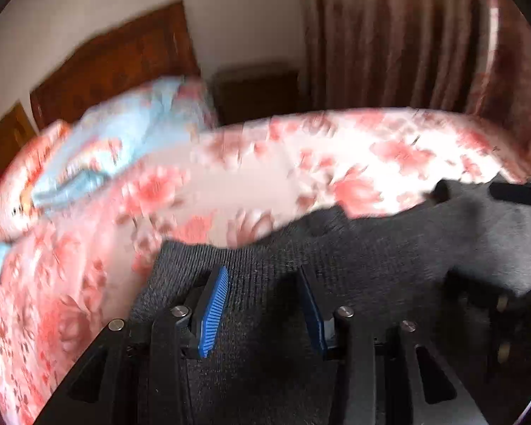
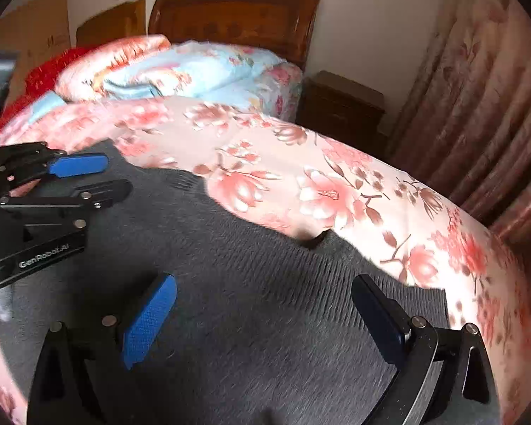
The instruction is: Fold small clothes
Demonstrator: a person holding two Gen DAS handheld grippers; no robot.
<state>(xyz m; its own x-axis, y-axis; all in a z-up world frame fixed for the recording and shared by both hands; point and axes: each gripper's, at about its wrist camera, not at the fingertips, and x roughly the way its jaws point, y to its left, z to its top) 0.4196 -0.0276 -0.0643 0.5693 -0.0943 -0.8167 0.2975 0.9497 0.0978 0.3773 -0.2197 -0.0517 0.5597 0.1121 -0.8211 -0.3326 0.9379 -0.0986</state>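
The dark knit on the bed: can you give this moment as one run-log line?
knit: flat on floral bedspread | left gripper: open above knit | right gripper: open above knit | fold: not started

Bed [image 2: 336, 184] with floral sheet, wooden headboard [image 2: 237, 17], dark nightstand [image 2: 340, 106] beside it, brown curtains [image 1: 389, 35], white wall [image 2: 364, 28].

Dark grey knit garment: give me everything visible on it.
The dark grey knit garment looks like soft ribbed wool, charcoal, with no print. It lies spread on the floral bedsheet, its far edge uneven. The left gripper and right gripper are above it, jaws apart; whether either touches the cloth is unclear.
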